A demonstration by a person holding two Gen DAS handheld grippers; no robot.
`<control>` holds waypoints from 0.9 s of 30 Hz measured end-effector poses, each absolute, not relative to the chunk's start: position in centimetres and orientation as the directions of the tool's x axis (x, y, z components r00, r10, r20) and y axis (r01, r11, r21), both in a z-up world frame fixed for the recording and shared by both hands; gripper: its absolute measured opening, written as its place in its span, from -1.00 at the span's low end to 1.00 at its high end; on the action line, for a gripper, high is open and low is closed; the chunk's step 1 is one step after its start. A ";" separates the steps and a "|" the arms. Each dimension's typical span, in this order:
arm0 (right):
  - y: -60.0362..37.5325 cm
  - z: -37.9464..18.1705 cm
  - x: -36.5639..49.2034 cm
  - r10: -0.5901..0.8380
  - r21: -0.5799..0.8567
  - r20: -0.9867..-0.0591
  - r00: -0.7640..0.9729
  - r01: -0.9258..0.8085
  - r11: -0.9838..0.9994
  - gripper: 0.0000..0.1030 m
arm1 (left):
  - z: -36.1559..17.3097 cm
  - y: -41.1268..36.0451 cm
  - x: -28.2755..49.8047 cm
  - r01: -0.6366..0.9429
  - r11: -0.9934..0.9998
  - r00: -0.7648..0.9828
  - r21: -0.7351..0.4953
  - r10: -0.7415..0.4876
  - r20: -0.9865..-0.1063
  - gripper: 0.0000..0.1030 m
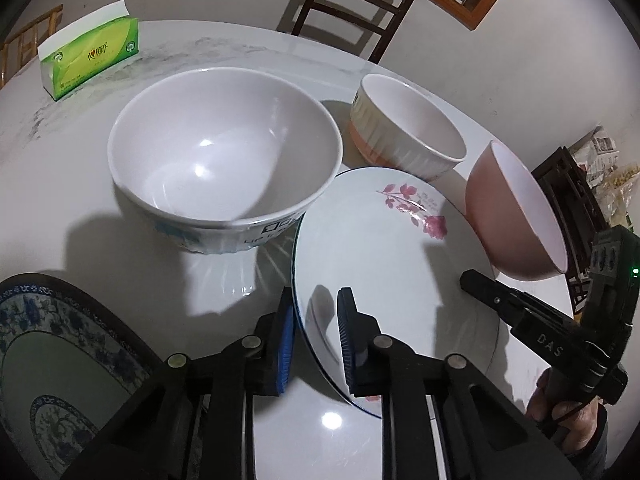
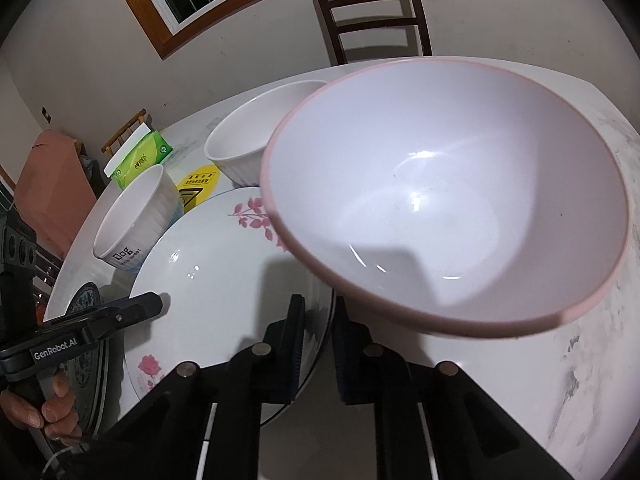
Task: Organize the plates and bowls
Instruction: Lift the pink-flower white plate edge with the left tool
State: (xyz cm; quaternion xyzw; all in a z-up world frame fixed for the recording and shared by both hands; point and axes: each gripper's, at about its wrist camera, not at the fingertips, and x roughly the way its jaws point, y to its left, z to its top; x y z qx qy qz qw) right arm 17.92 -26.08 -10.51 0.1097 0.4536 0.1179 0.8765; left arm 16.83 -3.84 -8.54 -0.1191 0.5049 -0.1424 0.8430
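Observation:
A white plate with pink flowers (image 1: pixel 380 248) lies on the marble table (image 1: pixel 60 184). My left gripper (image 1: pixel 316 336) is shut on its left rim, one blue pad over the plate and one outside it. My right gripper (image 2: pixel 320 340) is shut on the opposite rim of the same plate (image 2: pixel 208 264). A pink bowl (image 2: pixel 440 200) stands steeply tilted just beyond the right fingertips, its mouth towards that camera; what props it is hidden. In the left wrist view the pink bowl (image 1: pixel 516 216) leans at the plate's right edge.
A large white bowl (image 1: pixel 224 152) stands left of the plate, with a ribbed bowl with an orange band (image 1: pixel 404 128) behind it. A blue-patterned plate (image 1: pixel 60 360) lies at the near left. A green tissue pack (image 1: pixel 92 56) sits at the far left, and a chair (image 1: pixel 352 4) stands behind the table.

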 end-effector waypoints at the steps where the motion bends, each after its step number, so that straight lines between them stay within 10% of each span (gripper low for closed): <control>1: -26.1 -10.5 17.9 0.304 0.299 -0.771 0.560 -0.104 0.949 -0.74 | -8.6 -3.9 16.9 0.121 0.935 0.448 -0.333 -0.351 -0.822 -0.75; 27: -26.5 -10.2 13.1 0.263 0.278 -0.831 0.489 -0.043 0.960 -0.74 | -8.6 -5.1 13.2 0.169 0.942 0.376 -0.291 -0.335 -0.864 -0.75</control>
